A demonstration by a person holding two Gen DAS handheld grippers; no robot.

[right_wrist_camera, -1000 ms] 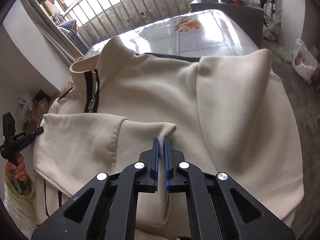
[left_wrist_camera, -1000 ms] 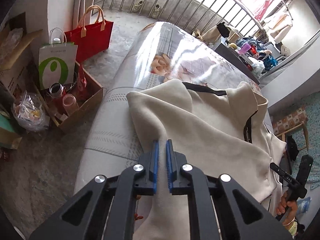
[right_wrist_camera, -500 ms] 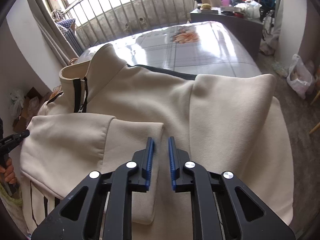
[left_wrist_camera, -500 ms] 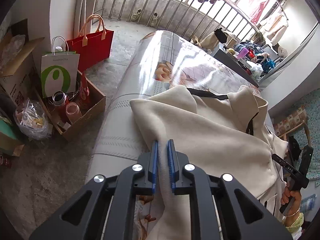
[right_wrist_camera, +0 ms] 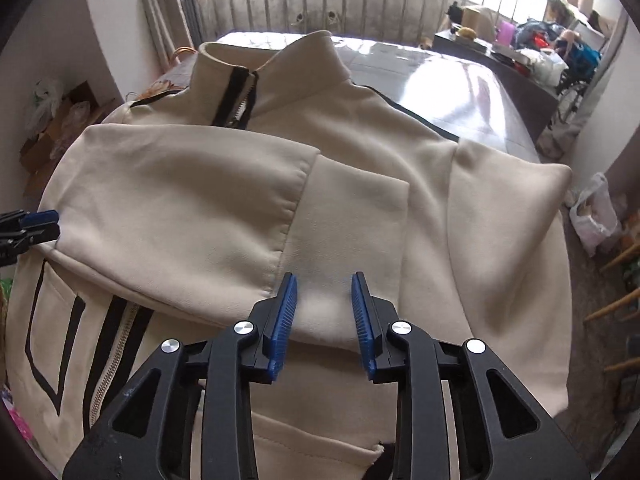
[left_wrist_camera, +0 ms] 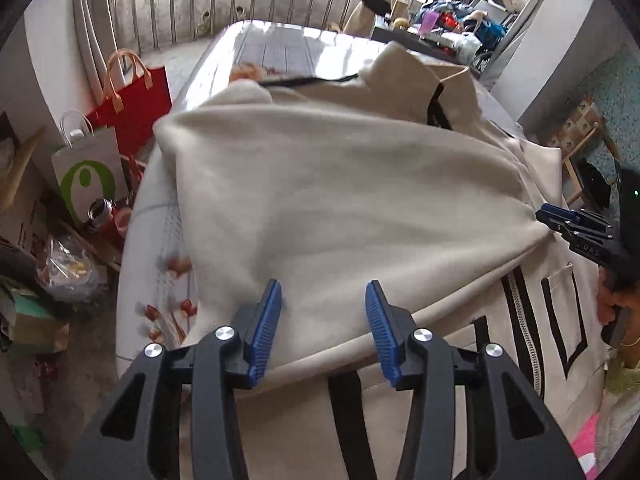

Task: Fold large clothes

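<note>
A cream zip jacket (left_wrist_camera: 352,208) with black trim lies on the glossy table (left_wrist_camera: 280,48), one sleeve folded across its front. My left gripper (left_wrist_camera: 324,304) hovers over that sleeve's near edge; its jaws are opening and the pads press on nothing. In the right wrist view the jacket (right_wrist_camera: 240,200) shows its stand-up collar and zip at the top. My right gripper (right_wrist_camera: 324,300) stands over the sleeve's cuff end, jaws opening, cloth below them and not pinched. Each gripper's blue fingertips (left_wrist_camera: 560,216) show at the edge of the other's view.
Left of the table stand a red bag (left_wrist_camera: 132,96), a white paper bag (left_wrist_camera: 88,168) and a box with bottles (left_wrist_camera: 104,216). A railing (right_wrist_camera: 360,0) runs behind the table. A cluttered dark side table (right_wrist_camera: 500,52) and a plastic bag (right_wrist_camera: 596,216) lie to the right.
Both grippers let go of the sleeve, their jaws going from shut to parted. Both drew back and rolled, so more of the jacket's striped front shows. The sleeve now lies flat across the chest.
</note>
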